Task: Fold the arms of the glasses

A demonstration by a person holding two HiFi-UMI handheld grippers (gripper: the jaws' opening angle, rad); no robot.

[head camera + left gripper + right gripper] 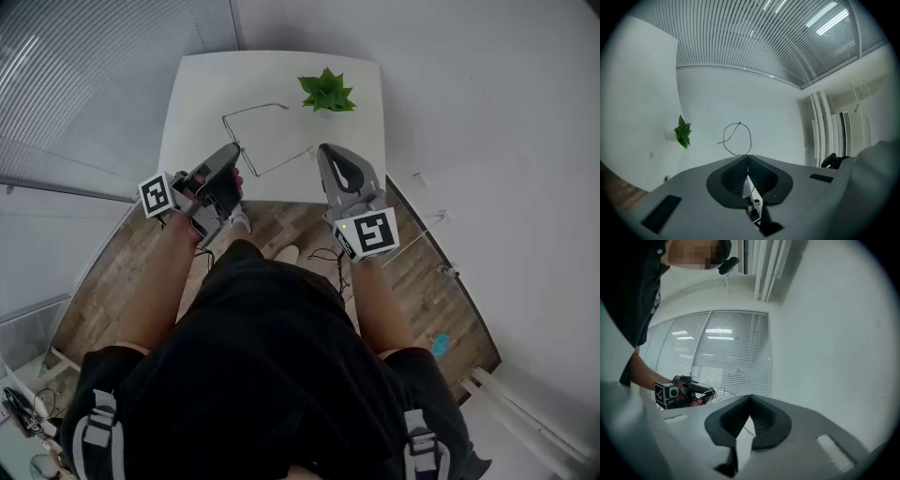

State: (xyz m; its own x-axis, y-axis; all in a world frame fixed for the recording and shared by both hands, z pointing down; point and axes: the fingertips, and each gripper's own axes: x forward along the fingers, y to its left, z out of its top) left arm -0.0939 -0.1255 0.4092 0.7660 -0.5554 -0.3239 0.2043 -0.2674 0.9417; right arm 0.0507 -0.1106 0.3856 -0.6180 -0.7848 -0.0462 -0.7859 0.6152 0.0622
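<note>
The thin grey wire-frame glasses [283,163] hang in the air in the upper middle of the head view, over the near edge of the white rectangular table [197,94] and below the small green potted plant [326,92] at its far side. The person holds them between both tools. The left gripper [235,149] has its jaws pressed together on a strand of the wire, and in its own view a round rim loop stands just beyond the tips. The right gripper [323,149], coming in from the right of the frame, is likewise closed to a hairline, with a fine wire running through its pads. It appears to hold the end of one arm. From above, the wire outlines a wide, open angular shape. One length runs up and right toward the plant and another slants down to the right gripper, so the arms look spread rather than laid against the front. By that reading the glasses are lifted and secured at two points, but no arm is folded yet. Both folds seem to remain, though the wire is too fine to make out the hinges.
</note>
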